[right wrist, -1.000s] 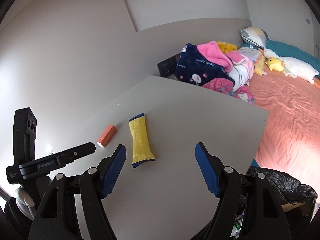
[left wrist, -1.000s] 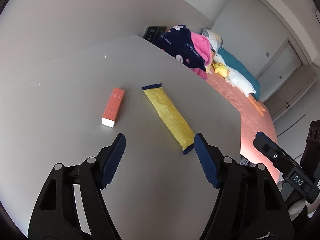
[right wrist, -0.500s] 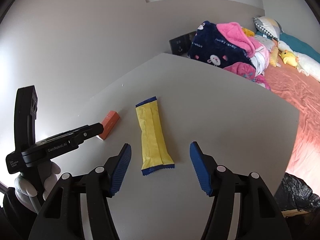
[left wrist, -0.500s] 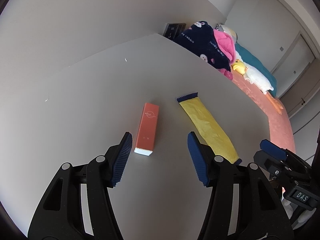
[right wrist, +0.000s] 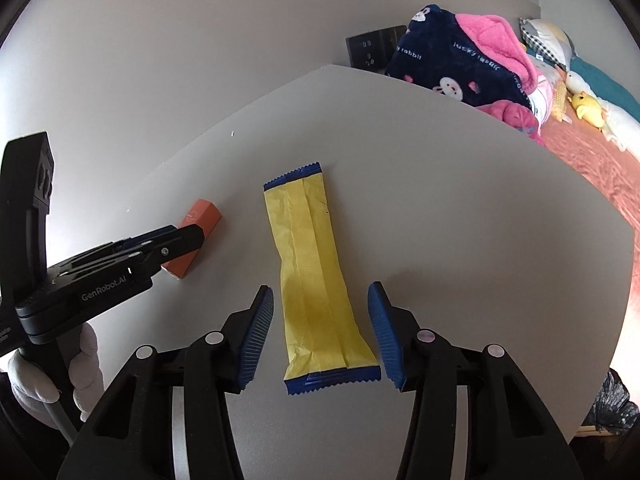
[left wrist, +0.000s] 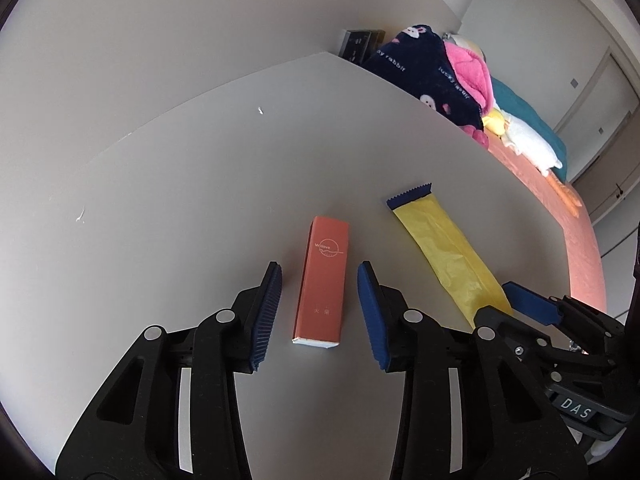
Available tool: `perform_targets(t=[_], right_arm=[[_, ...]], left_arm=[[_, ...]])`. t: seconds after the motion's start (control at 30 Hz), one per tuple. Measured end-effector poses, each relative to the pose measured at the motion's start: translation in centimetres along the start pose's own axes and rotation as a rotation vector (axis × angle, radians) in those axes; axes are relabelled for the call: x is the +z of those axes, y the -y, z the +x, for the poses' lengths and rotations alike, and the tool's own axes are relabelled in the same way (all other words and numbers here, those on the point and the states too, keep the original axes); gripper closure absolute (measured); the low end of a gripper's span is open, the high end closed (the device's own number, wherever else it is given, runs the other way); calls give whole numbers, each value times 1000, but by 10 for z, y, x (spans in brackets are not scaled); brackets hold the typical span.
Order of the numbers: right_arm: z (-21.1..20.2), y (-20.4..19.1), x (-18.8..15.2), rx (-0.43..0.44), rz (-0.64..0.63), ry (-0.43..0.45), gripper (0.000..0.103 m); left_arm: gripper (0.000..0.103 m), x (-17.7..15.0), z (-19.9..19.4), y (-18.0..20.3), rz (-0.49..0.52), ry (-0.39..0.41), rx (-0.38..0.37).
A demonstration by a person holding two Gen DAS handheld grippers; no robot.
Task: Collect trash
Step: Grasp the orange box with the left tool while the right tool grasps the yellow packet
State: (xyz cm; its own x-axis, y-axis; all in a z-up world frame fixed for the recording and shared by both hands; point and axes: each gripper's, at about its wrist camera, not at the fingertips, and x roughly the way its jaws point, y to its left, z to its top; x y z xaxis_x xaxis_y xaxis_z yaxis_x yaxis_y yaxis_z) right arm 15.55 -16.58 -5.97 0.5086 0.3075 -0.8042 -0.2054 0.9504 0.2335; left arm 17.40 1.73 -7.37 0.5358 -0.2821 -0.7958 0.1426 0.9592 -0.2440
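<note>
An orange carton lies flat on the grey table, its near half between the blue pads of my left gripper. The jaws are closing, with a gap on each side of the carton. A yellow wrapper with blue ends lies beside it, and its near end sits between the pads of my right gripper. Those jaws are also closing and stand clear of the wrapper. In the right wrist view the left gripper covers part of the orange carton.
A bed with a salmon sheet runs along the table's right edge, piled with a navy and pink blanket and soft toys. A black bag sits below the table's near right corner. A gloved hand holds the left gripper.
Both grippers have come forward and down over the table and narrowed. The carton now lies between the left pads and the wrapper's near end between the right pads.
</note>
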Motion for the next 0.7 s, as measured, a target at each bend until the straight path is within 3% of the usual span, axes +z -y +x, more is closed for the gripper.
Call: perform_targets(t=[0.23, 0.37, 0.5, 0.6, 0.7], right_arm=[[4, 2, -1, -16, -6, -12, 71], [2, 5, -2, -4, 8, -16, 72], [-1, 3, -5, 9, 9, -24, 72], [-6, 2, -7, 25, 6, -23, 72], [-15, 0, -8, 34, 3, -7, 72]], left_arm=[[69, -1, 1, 5, 37, 1, 20], [80, -4, 1, 10, 83, 13, 49], [82, -4, 2, 14, 117, 0, 47], [82, -5, 2, 18, 126, -20, 27], [82, -7, -2, 16, 70, -26, -30]])
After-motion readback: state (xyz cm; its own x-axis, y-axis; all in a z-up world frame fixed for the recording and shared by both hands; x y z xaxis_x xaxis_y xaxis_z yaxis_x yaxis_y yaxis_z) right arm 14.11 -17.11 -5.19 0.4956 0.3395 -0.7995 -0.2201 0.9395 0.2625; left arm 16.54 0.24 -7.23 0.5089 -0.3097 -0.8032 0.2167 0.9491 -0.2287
